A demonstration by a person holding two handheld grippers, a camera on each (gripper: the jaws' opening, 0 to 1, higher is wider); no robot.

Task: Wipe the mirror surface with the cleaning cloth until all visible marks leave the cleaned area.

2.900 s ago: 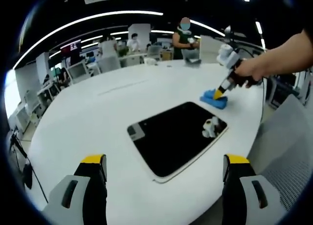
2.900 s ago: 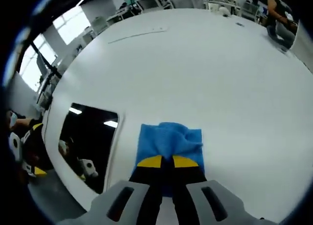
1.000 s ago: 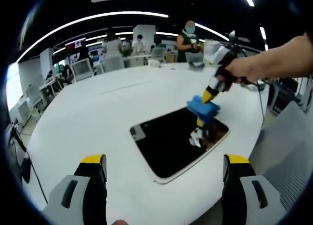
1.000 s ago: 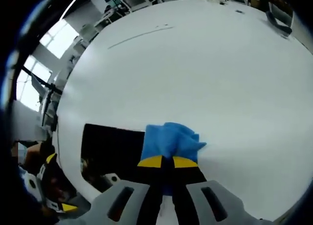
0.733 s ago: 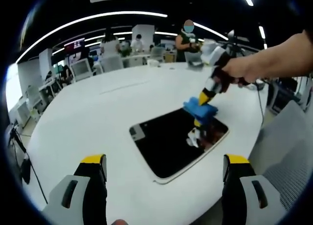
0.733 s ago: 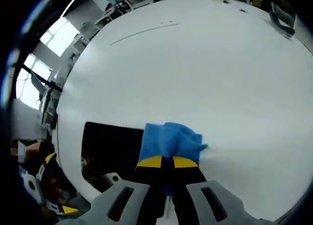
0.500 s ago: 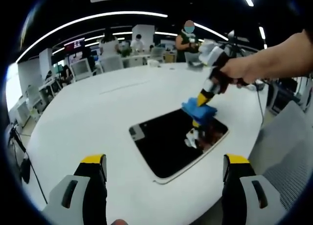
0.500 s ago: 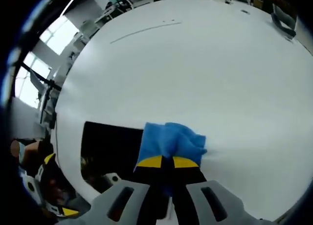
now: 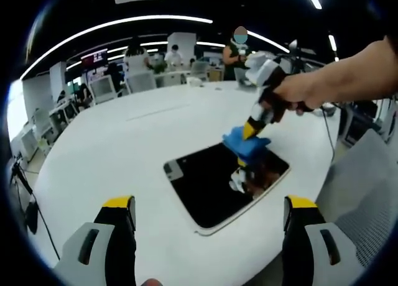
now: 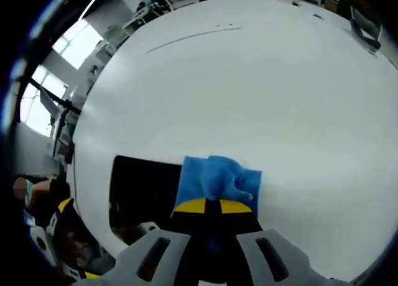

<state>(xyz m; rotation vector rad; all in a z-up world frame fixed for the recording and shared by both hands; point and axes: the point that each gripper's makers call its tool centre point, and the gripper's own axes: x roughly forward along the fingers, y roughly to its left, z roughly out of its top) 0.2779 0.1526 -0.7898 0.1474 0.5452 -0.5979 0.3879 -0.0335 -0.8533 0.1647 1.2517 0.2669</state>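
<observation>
On the white table [image 9: 112, 155], our right gripper [image 9: 247, 131] clamps the cloth [image 9: 244, 142] against the mirror's [image 9: 211, 186] far edge; our left gripper [image 9: 208, 221] hangs spread wide.

Cloth [image 9: 244, 141] on mirror's [image 9: 211, 186] far edge, on table [image 9: 112, 149].

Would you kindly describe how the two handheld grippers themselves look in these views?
The left gripper has two broad grey jaws with black inner faces and yellow tips. The right gripper has the same build: grey shells, black fingers, yellow tip markings. Seen in the left gripper view, its body is white and black, and the person's forearm is bare, no sleeve.
</observation>
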